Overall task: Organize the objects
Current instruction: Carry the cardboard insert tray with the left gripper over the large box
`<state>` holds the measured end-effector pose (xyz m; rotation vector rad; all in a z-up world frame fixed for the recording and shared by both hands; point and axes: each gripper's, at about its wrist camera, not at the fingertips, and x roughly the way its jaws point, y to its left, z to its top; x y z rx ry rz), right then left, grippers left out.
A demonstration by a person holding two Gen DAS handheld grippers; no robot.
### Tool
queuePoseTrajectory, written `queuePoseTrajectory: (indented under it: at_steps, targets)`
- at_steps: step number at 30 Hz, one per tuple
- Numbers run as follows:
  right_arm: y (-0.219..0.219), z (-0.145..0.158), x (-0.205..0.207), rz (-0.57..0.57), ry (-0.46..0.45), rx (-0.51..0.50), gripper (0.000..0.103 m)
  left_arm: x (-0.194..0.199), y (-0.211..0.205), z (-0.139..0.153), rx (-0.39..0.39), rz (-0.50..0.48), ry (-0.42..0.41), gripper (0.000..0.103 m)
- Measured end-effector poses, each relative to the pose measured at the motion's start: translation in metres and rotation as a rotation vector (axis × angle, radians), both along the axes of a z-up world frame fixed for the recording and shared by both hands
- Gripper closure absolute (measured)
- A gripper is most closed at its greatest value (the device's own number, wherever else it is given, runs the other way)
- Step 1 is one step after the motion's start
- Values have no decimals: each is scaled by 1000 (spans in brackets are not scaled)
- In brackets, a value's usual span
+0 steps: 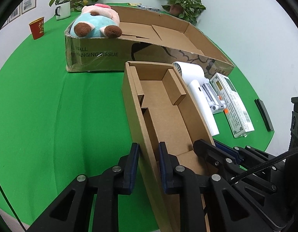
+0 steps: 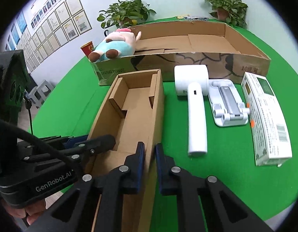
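A small open cardboard box (image 1: 162, 104) (image 2: 133, 104) stands on the green table, empty inside. My left gripper (image 1: 149, 152) is shut on its left wall near the front end. My right gripper (image 2: 149, 152) is shut on its right wall; it also shows in the left wrist view (image 1: 216, 150). Right of the box lie a white hair dryer (image 2: 195, 100) (image 1: 197, 89), a white and grey folding stand (image 2: 226, 102) and a white carton (image 2: 266, 116) (image 1: 234, 102). A plush toy (image 1: 96, 21) (image 2: 118, 46) rests in the left end of a large open cardboard box (image 1: 168, 38) (image 2: 187, 44) behind.
A red paper cup (image 1: 37, 28) and a white mug (image 1: 62, 10) stand at the back left. Two potted plants (image 1: 183, 2) (image 2: 125, 13) stand by the wall. A black bar (image 1: 264, 114) lies at the table's right edge. Green cloth spreads left of the small box.
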<state>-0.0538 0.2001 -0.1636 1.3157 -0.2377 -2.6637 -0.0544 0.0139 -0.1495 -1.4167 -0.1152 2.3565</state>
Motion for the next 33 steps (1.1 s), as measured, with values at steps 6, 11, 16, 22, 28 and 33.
queuePoseTrajectory:
  at_steps: [6,11,16,22,28,33]
  targets:
    - [-3,21,17,-18,87,19,93,16,1,34,12,17,107,88]
    - [2,69,27,-44,231,21,93,22,11,95,1,21,273,90]
    - [13,136,18,-67,389,31,93,11,22,177,5,-1,439,90]
    - [28,215,-16,-87,532,51,94,-41,39,266,39,-4,561,90]
    - [42,269,-89,-58,539,44,94,-112,46,320,4,6,564,90]
    - [45,278,-143,-70,503,9,94,-179,56,334,-39,23,522,92]
